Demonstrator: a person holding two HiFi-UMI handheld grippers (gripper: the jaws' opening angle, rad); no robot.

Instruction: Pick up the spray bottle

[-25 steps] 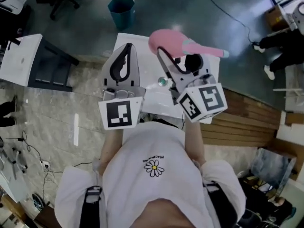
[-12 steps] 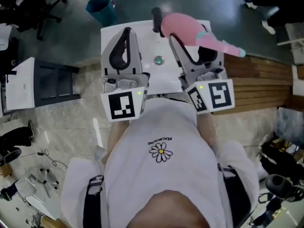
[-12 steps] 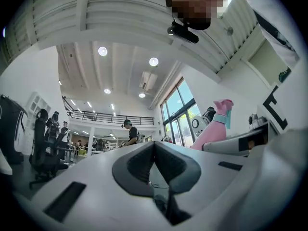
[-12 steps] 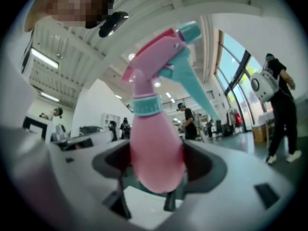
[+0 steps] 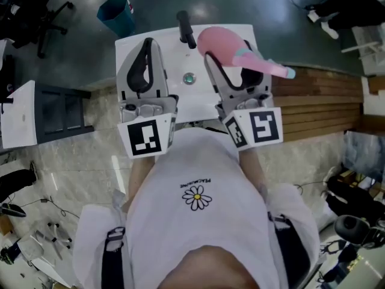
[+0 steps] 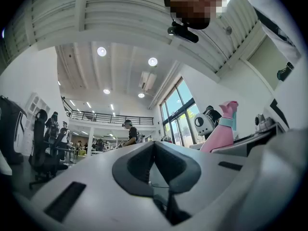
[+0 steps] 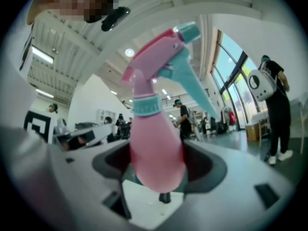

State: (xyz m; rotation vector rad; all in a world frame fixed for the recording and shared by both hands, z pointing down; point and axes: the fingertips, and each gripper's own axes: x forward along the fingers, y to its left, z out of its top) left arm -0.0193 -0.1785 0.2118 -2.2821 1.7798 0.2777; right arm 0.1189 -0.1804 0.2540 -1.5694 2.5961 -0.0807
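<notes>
The pink spray bottle [image 5: 221, 41] with a teal trigger and nozzle is held up off the white table [image 5: 162, 98], its nozzle pointing right. My right gripper [image 5: 228, 66] is shut on the bottle's body. In the right gripper view the bottle [image 7: 155, 143] stands upright between the jaws of my right gripper [image 7: 159, 165], spray head at the top. My left gripper [image 5: 147, 46] hangs beside it to the left, shut with nothing in it. In the left gripper view my left gripper [image 6: 154, 146] has its jaw tips meeting, and the bottle [image 6: 219, 134] shows at the right.
A black handle-like object [image 5: 185, 29] and a small round green thing [image 5: 189, 77] lie on the table. A teal bin [image 5: 117, 12] stands on the floor beyond it, wooden boards [image 5: 319, 104] lie to the right, and a grey rack [image 5: 60, 110] stands left.
The bottle stays held in the right gripper. Both grippers and the table have shifted a little left and up in the head view; more of the table shows than a second ago.
</notes>
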